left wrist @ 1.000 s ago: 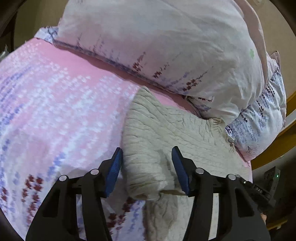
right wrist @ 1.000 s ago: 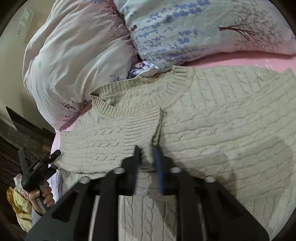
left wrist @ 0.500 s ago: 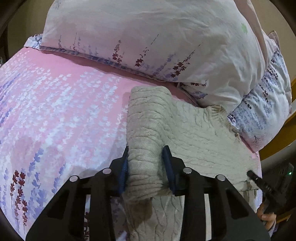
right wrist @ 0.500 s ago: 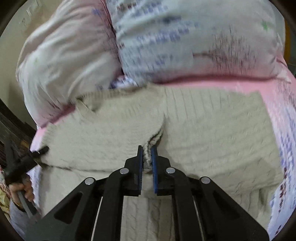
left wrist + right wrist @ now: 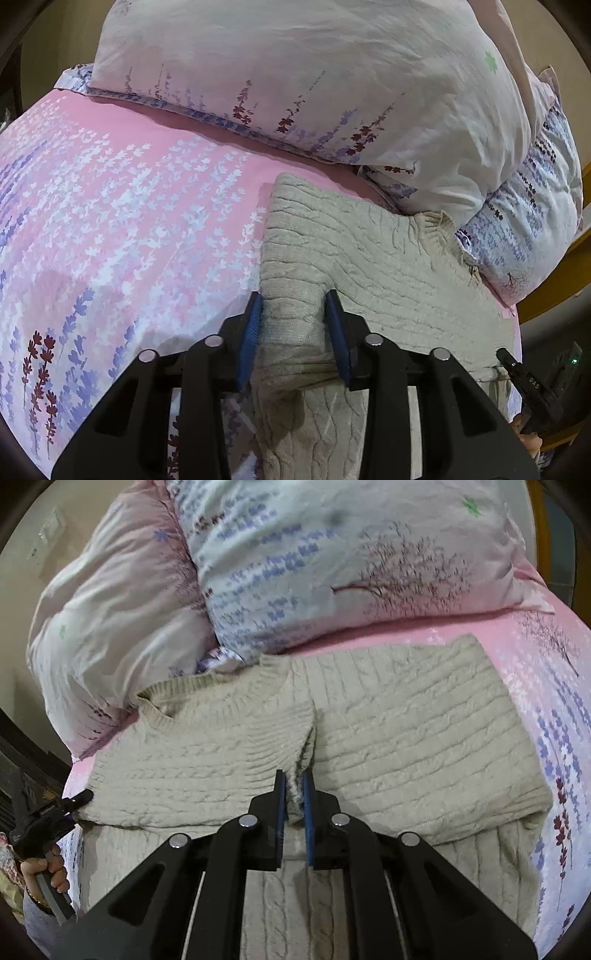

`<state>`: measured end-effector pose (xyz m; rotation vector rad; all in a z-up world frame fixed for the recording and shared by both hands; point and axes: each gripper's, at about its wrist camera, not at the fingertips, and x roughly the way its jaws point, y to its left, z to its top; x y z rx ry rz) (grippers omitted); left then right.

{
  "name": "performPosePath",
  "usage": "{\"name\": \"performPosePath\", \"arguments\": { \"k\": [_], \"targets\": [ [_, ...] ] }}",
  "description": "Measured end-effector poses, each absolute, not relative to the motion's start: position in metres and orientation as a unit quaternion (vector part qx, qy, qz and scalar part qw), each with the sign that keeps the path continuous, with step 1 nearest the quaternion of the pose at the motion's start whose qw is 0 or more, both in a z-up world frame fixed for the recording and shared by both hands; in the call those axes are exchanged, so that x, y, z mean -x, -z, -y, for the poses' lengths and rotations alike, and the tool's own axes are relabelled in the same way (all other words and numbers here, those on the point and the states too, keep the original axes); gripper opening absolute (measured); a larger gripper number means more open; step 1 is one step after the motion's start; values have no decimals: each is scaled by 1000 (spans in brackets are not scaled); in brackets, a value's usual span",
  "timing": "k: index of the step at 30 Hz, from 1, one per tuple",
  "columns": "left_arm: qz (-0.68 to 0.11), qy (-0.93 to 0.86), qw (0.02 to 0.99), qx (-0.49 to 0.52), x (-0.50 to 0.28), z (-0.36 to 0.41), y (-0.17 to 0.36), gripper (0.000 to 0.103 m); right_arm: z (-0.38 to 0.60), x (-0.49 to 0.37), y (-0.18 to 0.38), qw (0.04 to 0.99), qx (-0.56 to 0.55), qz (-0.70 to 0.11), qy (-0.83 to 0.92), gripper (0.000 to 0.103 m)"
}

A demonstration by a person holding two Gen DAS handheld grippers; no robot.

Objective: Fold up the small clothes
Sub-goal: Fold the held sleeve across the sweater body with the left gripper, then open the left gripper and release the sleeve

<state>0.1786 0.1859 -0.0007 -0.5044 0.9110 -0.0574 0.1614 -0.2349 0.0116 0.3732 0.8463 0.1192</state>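
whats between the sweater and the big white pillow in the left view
Left wrist view: a narrow strip of pink sheet separates the sweater from the pillow; nothing else lies there.

Far side blocked: two stacked pillows, the white pillow (image 5: 295, 74) and the lavender-print pillow (image 5: 351, 554), press against the collar edge of the sweater (image 5: 369, 258), leaving no gap there. Open pink bedsheet (image 5: 110, 221) lies beside the sweater's folded edge in the left wrist view; passage is free there. In the right wrist view, a strip of sheet stays open past the sweater's right edge. The wooden bed frame (image 5: 554, 288) bounds the pillow end.
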Motion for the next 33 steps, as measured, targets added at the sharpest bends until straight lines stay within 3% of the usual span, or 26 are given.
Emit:
{"name": "performPosePath", "arguments": {
  "k": [4, 14, 16, 19, 21, 25, 33],
  "targets": [
    [-423, 14, 877, 228, -172, -187, 1, 10, 229, -161, -18, 901, -146, -404, -56, 8],
    [-409, 11, 891, 199, -167, -184, 3, 10, 220, -163, -7, 901, -111, -419, -37, 10],
    [-402, 18, 895, 192, -164, -184, -3, 10, 217, -161, -11, 903, -93, -419, -28, 22],
    [-365, 1, 915, 170, -150, -184, -22, 12, 223, -150, -27, 919, -91, -383, -18, 35],
    [-338, 2, 930, 145, -141, -177, -36, 16, 220, -146, -36, 928, -77, -364, -27, 35],
    [-332, 56, 936, 104, -142, -140, -48, 39, 192, -154, -33, 923, -41, -378, -65, 35],
    [-410, 64, 905, 92, -172, -119, -10, 39, 174, -159, -10, 907, -7, -415, -68, 49]
  ]
}}
